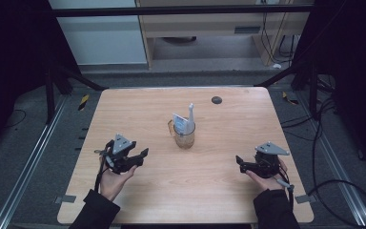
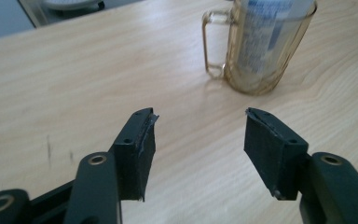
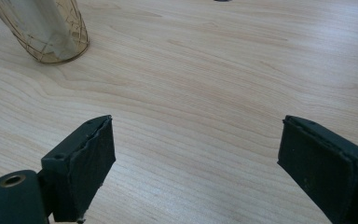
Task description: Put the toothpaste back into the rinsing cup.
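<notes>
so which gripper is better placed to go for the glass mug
Probably the left. The left gripper sits nearer the glass mug, jaws open, and the mug handle faces it in the left gripper view. The right gripper, also open, sits farther off.

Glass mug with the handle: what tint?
Amber-yellow, see-through glass mug; clearest in the left gripper view.

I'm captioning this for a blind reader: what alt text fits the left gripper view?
A glass mug with a handle, holding a blue-and-white tube, stands on a wooden table. In front, the left gripper has its two black jaws apart with nothing between them.
</notes>
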A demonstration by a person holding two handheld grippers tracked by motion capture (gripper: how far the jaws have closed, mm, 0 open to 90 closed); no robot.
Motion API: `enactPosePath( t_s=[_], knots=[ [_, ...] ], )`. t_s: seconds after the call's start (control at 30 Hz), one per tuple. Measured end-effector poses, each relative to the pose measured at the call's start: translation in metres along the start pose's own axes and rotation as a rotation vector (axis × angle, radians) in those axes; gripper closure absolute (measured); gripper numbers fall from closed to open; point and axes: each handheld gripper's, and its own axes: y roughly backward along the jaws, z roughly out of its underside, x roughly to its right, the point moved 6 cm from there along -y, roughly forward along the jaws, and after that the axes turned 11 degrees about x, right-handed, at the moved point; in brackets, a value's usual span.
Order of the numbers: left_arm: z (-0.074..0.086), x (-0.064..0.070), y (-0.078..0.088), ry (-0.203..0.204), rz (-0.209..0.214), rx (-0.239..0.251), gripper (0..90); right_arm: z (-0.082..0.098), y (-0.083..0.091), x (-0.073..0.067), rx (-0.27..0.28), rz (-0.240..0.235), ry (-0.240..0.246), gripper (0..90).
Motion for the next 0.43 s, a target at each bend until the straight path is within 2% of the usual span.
enactPosePath(
  t_s=[0.13,0.27,0.43],
  knots=[
    [0.021,-0.011,0.012,0.031,-0.02,-0.024,38.8,0.002,0.003,0.001,-0.003,-0.002,0.002,10.3],
    [0.034,-0.024,0.02,0.045,-0.046,-0.049,35.9,0.005,0.006,0.002,-0.008,-0.002,-0.007,9.9],
    [0.048,-0.043,0.025,0.073,-0.103,-0.081,33.3,0.007,0.009,0.003,-0.013,-0.005,-0.013,9.5]
  ],
)
